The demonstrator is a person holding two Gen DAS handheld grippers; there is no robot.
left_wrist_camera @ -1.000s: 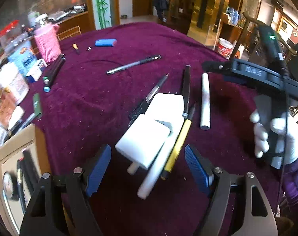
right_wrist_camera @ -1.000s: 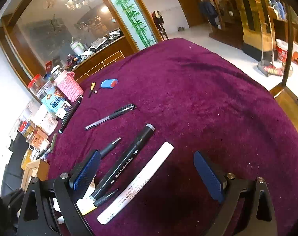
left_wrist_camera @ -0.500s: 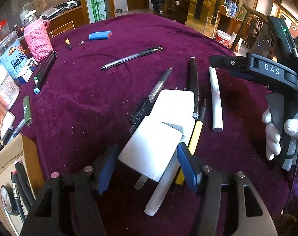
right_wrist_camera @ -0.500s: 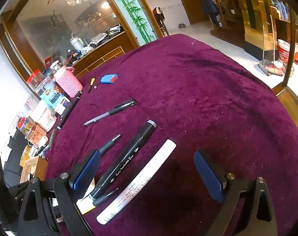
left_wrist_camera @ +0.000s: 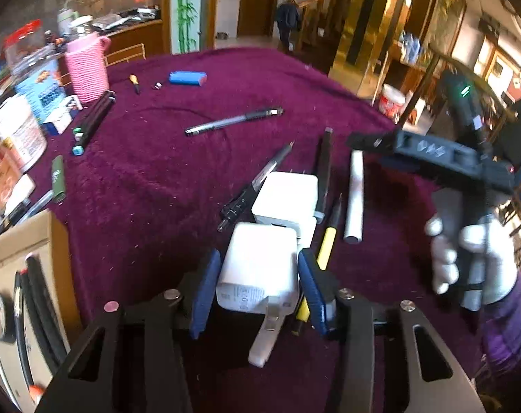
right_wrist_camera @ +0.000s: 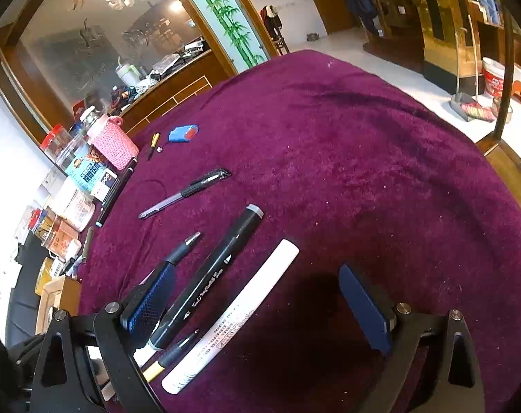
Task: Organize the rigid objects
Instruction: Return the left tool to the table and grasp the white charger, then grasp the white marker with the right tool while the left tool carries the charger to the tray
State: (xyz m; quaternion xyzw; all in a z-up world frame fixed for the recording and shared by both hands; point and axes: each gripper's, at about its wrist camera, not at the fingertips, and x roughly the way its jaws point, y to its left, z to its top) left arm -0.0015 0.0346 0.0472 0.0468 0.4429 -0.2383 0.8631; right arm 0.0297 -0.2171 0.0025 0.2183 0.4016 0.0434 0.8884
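A white charger block (left_wrist_camera: 260, 268) sits between the blue pads of my left gripper (left_wrist_camera: 258, 265); the jaws are closing and both pads meet its sides. Under it lies a white marker (left_wrist_camera: 263, 344). A second white charger (left_wrist_camera: 284, 196) lies just beyond, flanked by a black pen (left_wrist_camera: 257, 186), a yellow-and-black pen (left_wrist_camera: 327, 244), a black marker (left_wrist_camera: 324, 168) and a white marker (left_wrist_camera: 353, 196). My right gripper (right_wrist_camera: 257, 285) is open above the white marker (right_wrist_camera: 239, 313) and black marker (right_wrist_camera: 219, 272), gripping nothing. A gloved hand (left_wrist_camera: 467, 254) holds it at the right.
A cardboard box (left_wrist_camera: 22, 241) with pens and tape stands at the near left. A gel pen (left_wrist_camera: 232, 122), a blue case (left_wrist_camera: 187, 78) and a small screwdriver (left_wrist_camera: 133, 81) lie farther off. A pink basket (left_wrist_camera: 88, 65), jars and boxes line the left edge of the purple cloth.
My left gripper's jaws have narrowed from wide apart to the sides of the near white charger block, which now sits closer between the pads. The right gripper has stayed open and still.
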